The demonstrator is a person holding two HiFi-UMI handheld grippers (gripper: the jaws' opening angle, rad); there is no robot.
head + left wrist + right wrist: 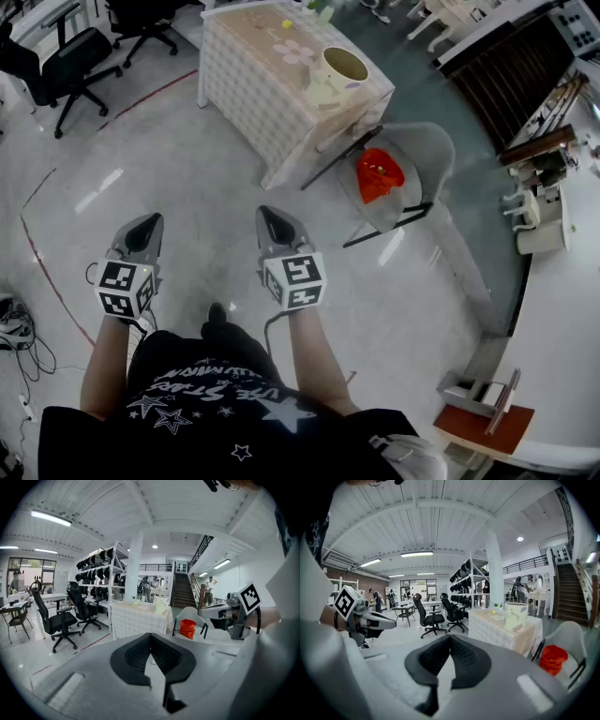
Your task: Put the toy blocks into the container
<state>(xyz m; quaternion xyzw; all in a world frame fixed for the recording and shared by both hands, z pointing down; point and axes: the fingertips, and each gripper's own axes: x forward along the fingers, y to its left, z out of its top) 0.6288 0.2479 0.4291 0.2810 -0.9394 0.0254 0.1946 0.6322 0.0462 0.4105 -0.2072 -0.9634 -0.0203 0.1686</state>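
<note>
Person seen from above, standing on a glossy pale floor (pixel 187 178), w/ a two-jaw gripper in each hand, both pointing fwd and slightly down. The left gripper (pixel 148 225) has its ribbed black pads pressed together w/ nothing between them; the right gripper (pixel 270 217) is closed the same way, also empty. One small yellow block (pixel 287 23) lies on a table (pixel 234 94) well apart from both tools, at approx. 12 o'clock from the right gripper and 1 o'clock from the left. The container (pixel 342 73) stands on the same table near its right corner, at 1 o'clock from the right gripper and approx. 4 o'clock from the block, not touching it. It is a pale cream, round, open-topped tub w/ soft coloured markings; its inside looks dark, and whether anything lies in it cannot be told. The table wears a cloth (pixel 300 52): tan top w/ a pink flower print, white lattice-patterned sides. At 2 o'clock from the right gripper is a grey moulded shell chair (pixel 427 150) on thin black legs, w/ a crumpled red bag (pixel 379 174) on its seat. Black wheeled office chairs (pixel 56 56) stand at 11 o'clock.
</note>
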